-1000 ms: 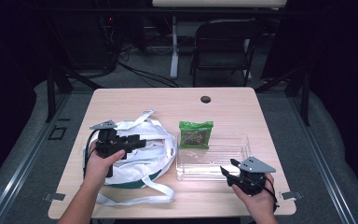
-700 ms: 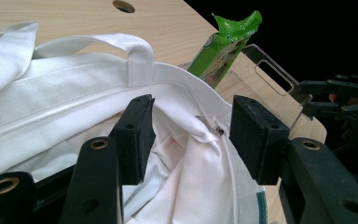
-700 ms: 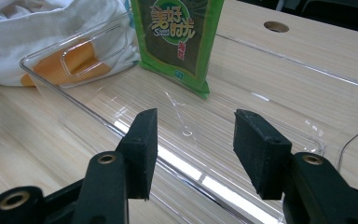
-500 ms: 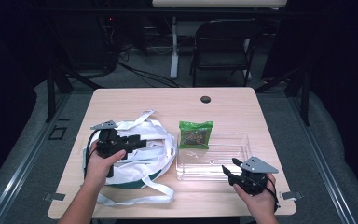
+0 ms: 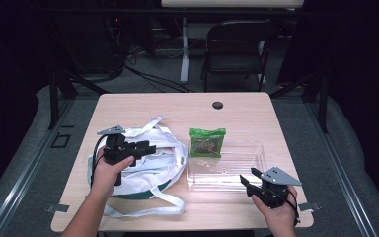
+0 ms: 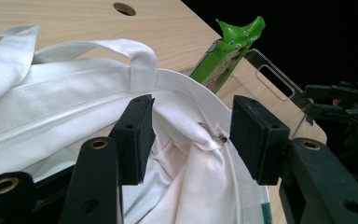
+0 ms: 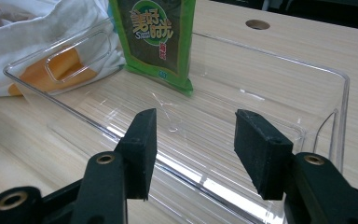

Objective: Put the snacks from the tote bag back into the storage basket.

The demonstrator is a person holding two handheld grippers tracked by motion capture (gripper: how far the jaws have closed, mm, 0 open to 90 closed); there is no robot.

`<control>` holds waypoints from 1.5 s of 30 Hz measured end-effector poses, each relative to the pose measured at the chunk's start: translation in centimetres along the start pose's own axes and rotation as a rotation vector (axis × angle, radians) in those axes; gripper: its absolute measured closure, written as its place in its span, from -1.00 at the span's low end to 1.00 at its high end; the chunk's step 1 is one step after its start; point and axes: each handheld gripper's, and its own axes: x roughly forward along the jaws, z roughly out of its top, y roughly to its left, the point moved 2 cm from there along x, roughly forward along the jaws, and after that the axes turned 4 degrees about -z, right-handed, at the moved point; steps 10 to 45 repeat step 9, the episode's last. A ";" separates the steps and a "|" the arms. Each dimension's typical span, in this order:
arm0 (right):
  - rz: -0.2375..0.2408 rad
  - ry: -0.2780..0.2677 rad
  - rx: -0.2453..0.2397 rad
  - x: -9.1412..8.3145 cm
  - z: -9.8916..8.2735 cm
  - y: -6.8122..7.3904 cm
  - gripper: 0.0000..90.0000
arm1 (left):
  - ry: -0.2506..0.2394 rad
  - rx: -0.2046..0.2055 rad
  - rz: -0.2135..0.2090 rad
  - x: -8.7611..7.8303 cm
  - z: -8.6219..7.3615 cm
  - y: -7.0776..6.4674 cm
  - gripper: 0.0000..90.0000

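Note:
A white tote bag (image 5: pixel 150 163) with long straps lies on the left half of the table. My left gripper (image 5: pixel 147 147) hovers over it, open; in the left gripper view (image 6: pixel 193 135) the bag's rim and a small metal zipper pull (image 6: pixel 213 134) sit between the jaws, untouched by the pads. A green snack packet (image 5: pixel 207 142) stands against the far wall of a clear plastic bin (image 5: pixel 256 157). My right gripper (image 5: pixel 246 180) is open at the bin's near right corner; in the right gripper view (image 7: pixel 193 140) its jaws face the near wall of the bin (image 7: pixel 279 60) and the packet (image 7: pixel 156 37).
The wooden table (image 5: pixel 177 111) has a round cable hole (image 5: pixel 217 104) near its far edge. A dark chair (image 5: pixel 237 44) stands beyond the table. Bare tabletop stretches behind the bag and bin. The bag's loose straps (image 5: pixel 148 210) trail toward the front edge.

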 end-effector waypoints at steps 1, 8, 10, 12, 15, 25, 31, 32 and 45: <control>-0.001 0.000 0.000 -0.1 0.0 0.0 0.09 | 0.000 0.000 0.000 0.0 0.0 0.0 0.09; -0.010 0.006 -0.010 -0.3 -0.2 0.0 0.06 | -0.008 -0.028 0.012 0.1 0.1 0.4 0.08; -0.011 0.001 -0.015 -0.2 -0.1 0.0 0.06 | -0.008 -0.028 0.016 0.1 0.1 0.5 0.08; -0.011 0.001 -0.015 -0.2 -0.1 0.0 0.06 | -0.008 -0.028 0.016 0.1 0.1 0.5 0.08; -0.011 0.001 -0.015 -0.2 -0.1 0.0 0.06 | -0.008 -0.028 0.016 0.1 0.1 0.5 0.08; -0.011 0.001 -0.015 -0.2 -0.1 0.0 0.06 | -0.008 -0.028 0.016 0.1 0.1 0.5 0.08; -0.011 0.001 -0.015 -0.2 -0.1 0.0 0.06 | -0.008 -0.028 0.016 0.1 0.1 0.5 0.08; -0.011 0.001 -0.015 -0.2 -0.1 0.0 0.06 | -0.008 -0.028 0.016 0.1 0.1 0.5 0.08; -0.011 0.001 -0.015 -0.2 -0.1 0.0 0.06 | -0.008 -0.028 0.016 0.1 0.1 0.5 0.08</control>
